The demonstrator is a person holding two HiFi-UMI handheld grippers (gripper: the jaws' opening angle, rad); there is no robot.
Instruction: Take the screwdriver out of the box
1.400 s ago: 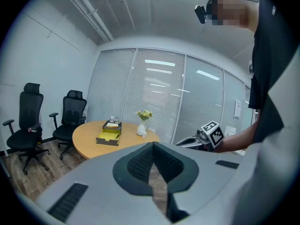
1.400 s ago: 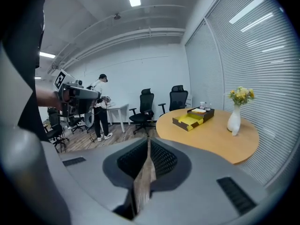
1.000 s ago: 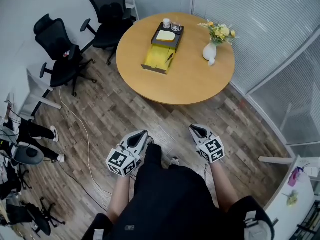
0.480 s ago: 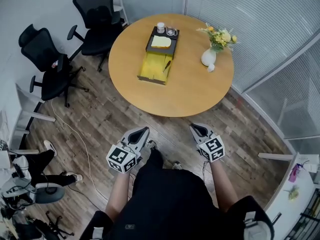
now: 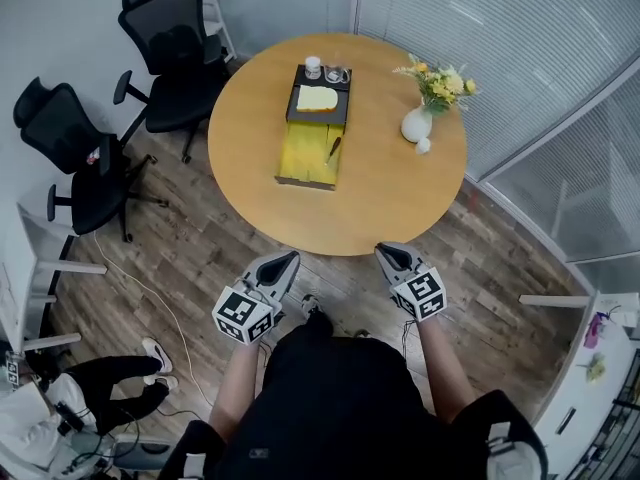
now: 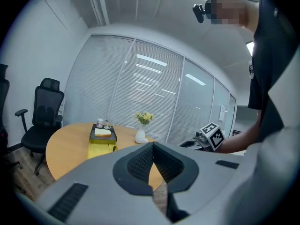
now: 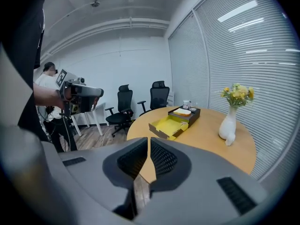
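Screwdriver (image 5: 334,149) lay far from both tools. Nearest, the left gripper (image 5: 288,259) and right gripper (image 5: 386,252) hung above the wood floor (image 5: 200,238), each with jaws closed on nothing. Beyond, on the round table (image 5: 390,198), the open yellow box (image 5: 305,153) held the screwdriver at its right side, with a black tray (image 5: 342,108) just behind.

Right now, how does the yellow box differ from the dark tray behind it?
The yellow box lies open nearer the person and holds a dark screwdriver; the dark tray sits farther away and carries a pale yellow slab and two small cups. Both are rectangular and lie in one line.
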